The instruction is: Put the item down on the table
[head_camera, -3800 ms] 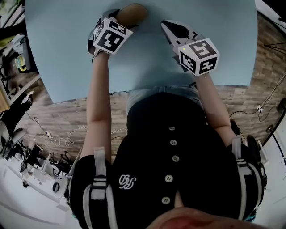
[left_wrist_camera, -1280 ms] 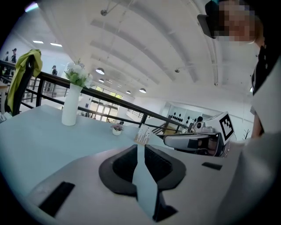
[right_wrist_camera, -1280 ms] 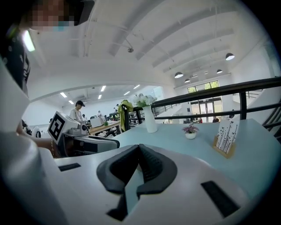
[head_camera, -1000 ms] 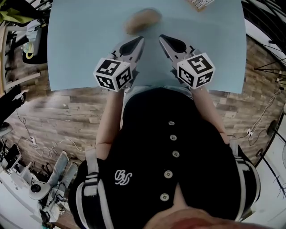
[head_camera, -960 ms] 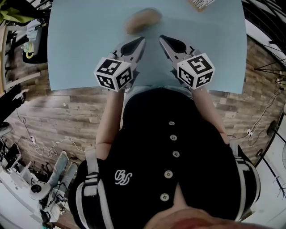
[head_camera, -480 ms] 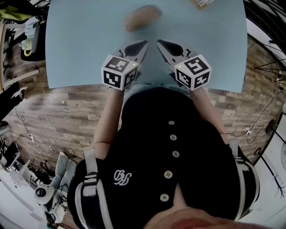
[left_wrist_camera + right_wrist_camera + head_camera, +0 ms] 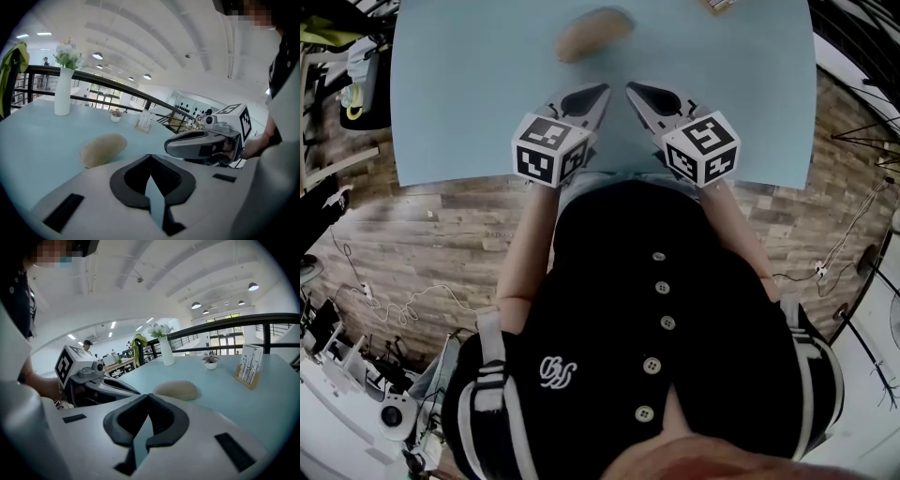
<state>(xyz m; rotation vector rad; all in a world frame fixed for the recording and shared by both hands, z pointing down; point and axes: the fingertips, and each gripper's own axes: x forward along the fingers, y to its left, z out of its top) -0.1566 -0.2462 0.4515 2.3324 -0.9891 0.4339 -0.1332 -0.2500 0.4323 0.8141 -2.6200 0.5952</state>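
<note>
The tan item [image 7: 592, 33] lies flat on the light blue table [image 7: 469, 103]. Nothing holds it. In the head view it is at 12 o'clock from the two grippers and a little way apart from them.

The left gripper [image 7: 603, 89] has its jaws pressed together with nothing in between. The right gripper [image 7: 631, 88] is also closed at the tips and holds nothing. They sit side by side near the table's edge at 6 o'clock, tips close together and pointing toward the item.

A tall white vase [image 7: 62, 96] stands on the table, and it holds a bunch of pale flowers [image 7: 68, 54]. In the left gripper view it is at 10 o'clock from the item, well apart from it. A small pot [image 7: 211, 365] holds a little plant [image 7: 210, 357]. In the right gripper view the pot is at 2 o'clock from the item. A card stand [image 7: 248, 365] is just beside the pot, at 3 o'clock from it.
</note>
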